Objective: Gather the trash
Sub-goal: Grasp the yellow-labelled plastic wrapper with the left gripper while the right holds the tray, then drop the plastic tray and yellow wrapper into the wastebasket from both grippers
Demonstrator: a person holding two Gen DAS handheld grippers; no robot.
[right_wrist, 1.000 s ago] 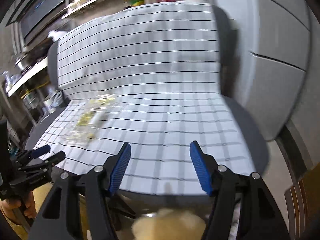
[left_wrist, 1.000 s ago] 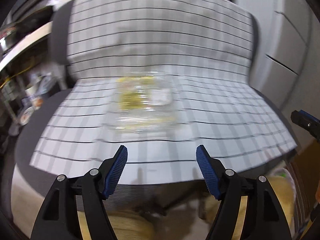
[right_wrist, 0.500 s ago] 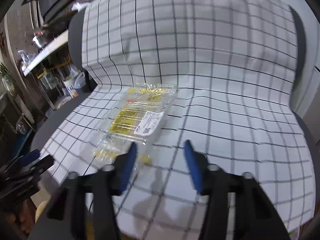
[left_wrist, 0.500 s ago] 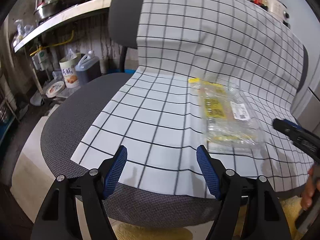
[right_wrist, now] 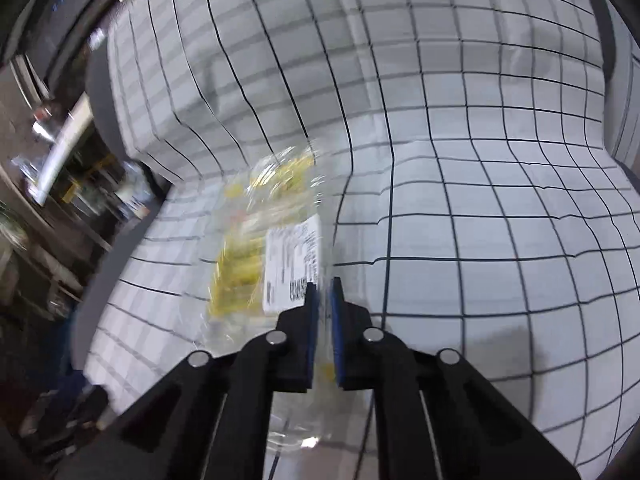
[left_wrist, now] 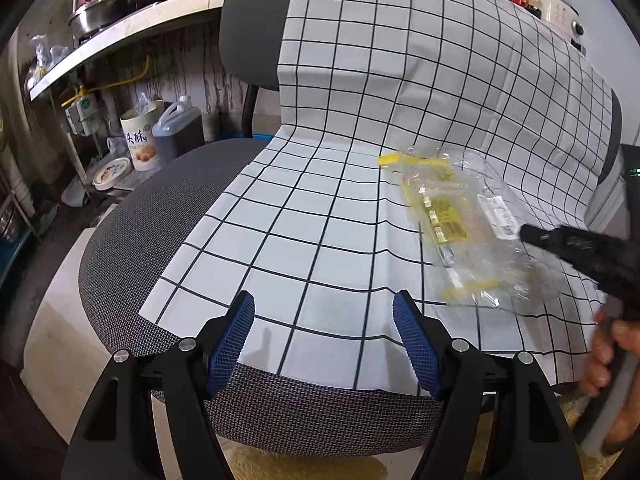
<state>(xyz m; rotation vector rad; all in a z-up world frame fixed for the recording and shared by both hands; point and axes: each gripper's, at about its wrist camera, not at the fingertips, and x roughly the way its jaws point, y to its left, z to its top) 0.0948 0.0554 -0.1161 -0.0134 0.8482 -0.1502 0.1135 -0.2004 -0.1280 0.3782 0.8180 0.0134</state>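
Here the right gripper [right_wrist: 324,300] seemingly clenches its fingers on the clear crinkled plastic wrapper with yellow print [right_wrist: 276,256]; the left gripper [left_wrist: 324,332] stays released.

Bare checked cloth [left_wrist: 304,240] lies ahead at twelve o'clock; the chair back [left_wrist: 400,60] walls off beyond, the clear wrapper [left_wrist: 464,232] at two o'clock.

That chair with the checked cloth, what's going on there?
A person is picking up trash with a hand-held tool in each hand. A clear plastic wrapper with yellow print lies on the checked cloth draped over the chair. The right tool has shut on the wrapper's near edge, and the wrapper looks blurred, as if starting to move. The left tool is open and holds nothing, hovering over the front edge of the cloth.
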